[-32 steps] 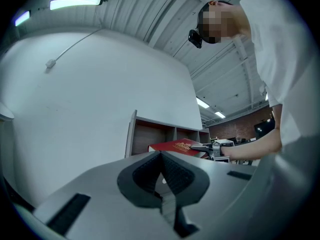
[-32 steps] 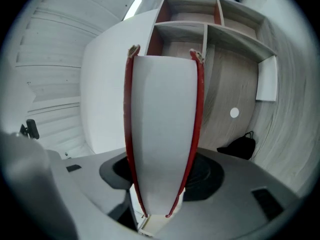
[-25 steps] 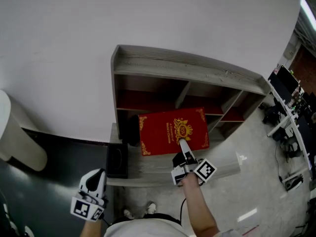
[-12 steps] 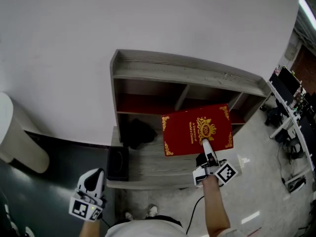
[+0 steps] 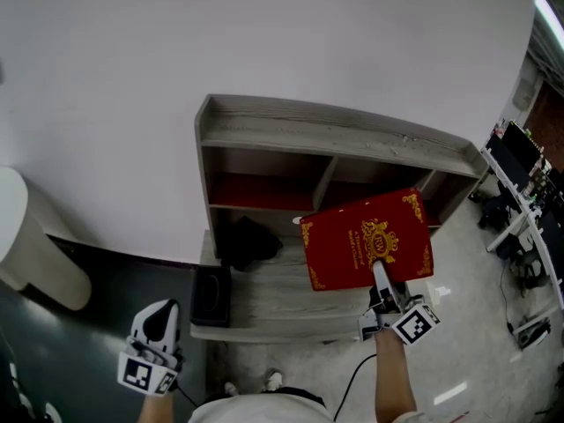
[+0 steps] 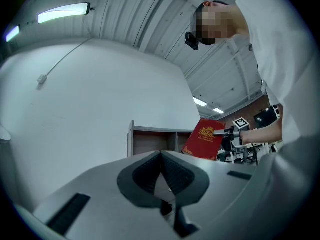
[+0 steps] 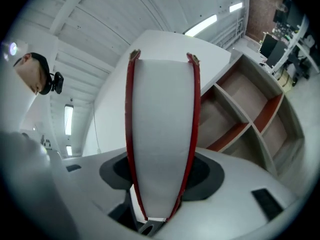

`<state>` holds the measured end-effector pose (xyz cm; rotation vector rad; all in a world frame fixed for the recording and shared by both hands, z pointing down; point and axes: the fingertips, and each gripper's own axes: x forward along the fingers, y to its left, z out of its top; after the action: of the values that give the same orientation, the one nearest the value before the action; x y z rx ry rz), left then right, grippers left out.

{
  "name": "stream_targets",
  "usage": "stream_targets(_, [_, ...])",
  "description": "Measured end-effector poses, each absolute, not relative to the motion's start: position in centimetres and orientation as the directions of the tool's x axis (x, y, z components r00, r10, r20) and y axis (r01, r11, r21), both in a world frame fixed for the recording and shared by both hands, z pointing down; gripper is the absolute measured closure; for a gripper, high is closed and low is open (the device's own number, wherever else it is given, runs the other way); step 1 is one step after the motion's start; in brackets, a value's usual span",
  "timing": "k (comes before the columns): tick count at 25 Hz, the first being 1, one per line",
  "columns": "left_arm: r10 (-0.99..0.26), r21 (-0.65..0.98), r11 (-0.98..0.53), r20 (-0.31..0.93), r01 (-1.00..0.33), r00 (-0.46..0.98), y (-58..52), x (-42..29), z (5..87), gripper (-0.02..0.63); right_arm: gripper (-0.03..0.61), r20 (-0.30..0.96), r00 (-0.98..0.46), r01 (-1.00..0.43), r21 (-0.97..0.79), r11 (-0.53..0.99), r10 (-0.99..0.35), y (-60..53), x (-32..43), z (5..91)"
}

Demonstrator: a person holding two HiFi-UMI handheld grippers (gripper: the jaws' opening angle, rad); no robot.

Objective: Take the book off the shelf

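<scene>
Red book (image 5: 366,241): hardcover with a gold crest in the middle of the cover, gold lines of lettering beside it and gold ornaments at the corners. The lettering is too small to read in any view. It is out of the compartments, held up in the air in front of the right half of the shelf (image 5: 335,135), cover facing up and tilted, over the lower ledge. Your right gripper (image 5: 381,276) has it by one edge. In the right gripper view the white page block stands between the jaws with a red cover on each side, and the dark pads are clamped on those covers, so the jaws stand partly apart, as wide as the book is thick. The marker cube (image 5: 416,322) behind the jaws shows a black-and-white square pattern and no text. Your left gripper (image 5: 157,317) is low at your left side, well apart from the book and the shelf. In the left gripper view its pads meet at the tips with nothing between them, and it touches nothing. The shelf is grey wood with red inner boards, standing against a white wall (image 5: 264,33). A black bundle (image 5: 245,239) lies in the lower left bay. A black box (image 5: 210,293) sits at the left end of the lower ledge.
</scene>
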<state>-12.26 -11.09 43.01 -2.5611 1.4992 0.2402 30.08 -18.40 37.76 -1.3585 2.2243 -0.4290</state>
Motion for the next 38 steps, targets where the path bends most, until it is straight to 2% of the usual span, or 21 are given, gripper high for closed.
stream_targets(13, [-0.863,-0.104,-0.45,-0.205,-0.887,0.462,-11.3,-11.5,42.1,0.597,0.331,-0.189,-0.427,-0.833,-0.299,0.466,-0.884,-17.4,29.2,38.0])
stream_targets(18, [-0.886,-0.102,-0.421,-0.168,-0.901,0.433,-11.3,-11.9,43.1,0.597,0.331,-0.161,-0.427,-0.844,-0.282,0.456,-0.89,-15.6,29.3,39.5])
stream_targets(30, [-0.902,-0.134,-0.374,-0.179,-0.918,0.393,-11.9,-12.1,42.5,0.597,0.331,-0.046,-0.429,-0.887,-0.167,0.43,-0.902,-12.2,28.5,42.2])
stream_targets(38, [-0.903,-0.131,-0.376,-0.172,-0.917,0.395,-11.6,-12.1,42.9,0.597,0.331,-0.035,-0.421,-0.899,-0.119,0.422,-0.906,-11.6,28.2,41.7])
